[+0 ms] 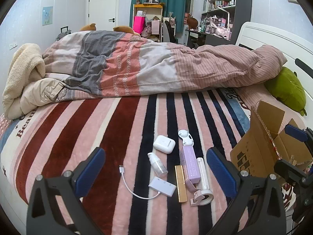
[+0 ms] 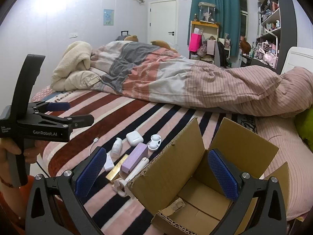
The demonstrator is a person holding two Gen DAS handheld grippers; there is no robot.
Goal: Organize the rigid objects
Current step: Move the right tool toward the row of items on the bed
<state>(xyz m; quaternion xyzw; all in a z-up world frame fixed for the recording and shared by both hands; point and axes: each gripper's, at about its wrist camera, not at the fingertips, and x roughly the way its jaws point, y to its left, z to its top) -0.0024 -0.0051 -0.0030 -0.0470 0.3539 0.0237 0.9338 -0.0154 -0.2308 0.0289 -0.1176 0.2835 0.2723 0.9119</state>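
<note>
Across the bed, from twelve o'clock down to six, I see the striped blanket (image 1: 109,129) spread flat, with a rumpled duvet (image 1: 156,66) heaped along its far edge. At four o'clock in my left wrist view stands the cardboard box (image 1: 252,156), flaps up; in the right wrist view it fills the lower centre and I look straight down into its bare bottom.

My left gripper (image 1: 156,173) is held low and level over the near edge of the bed, fingers wide apart with nothing between the pads, the small items framed between them. My right gripper (image 2: 157,173) hovers over the open box, jaws likewise spread and gripping nothing; its right pad sits inside the box mouth, its left pad over the blanket. At nine o'clock in that view I can see the hand (image 2: 11,148) wrapped around the left tool's handle.

The items lie clustered just left of the box: a purple box (image 1: 190,163) lengthwise, a white tube on a pink holder (image 1: 202,178) touching its right side, a gold bar (image 1: 181,183) against its left. Nearby are a white adapter with cable (image 1: 162,186), a clear pump bottle (image 1: 157,164), a white earbud case (image 1: 164,144), and a white lens case (image 1: 185,137) at the far end.
</note>
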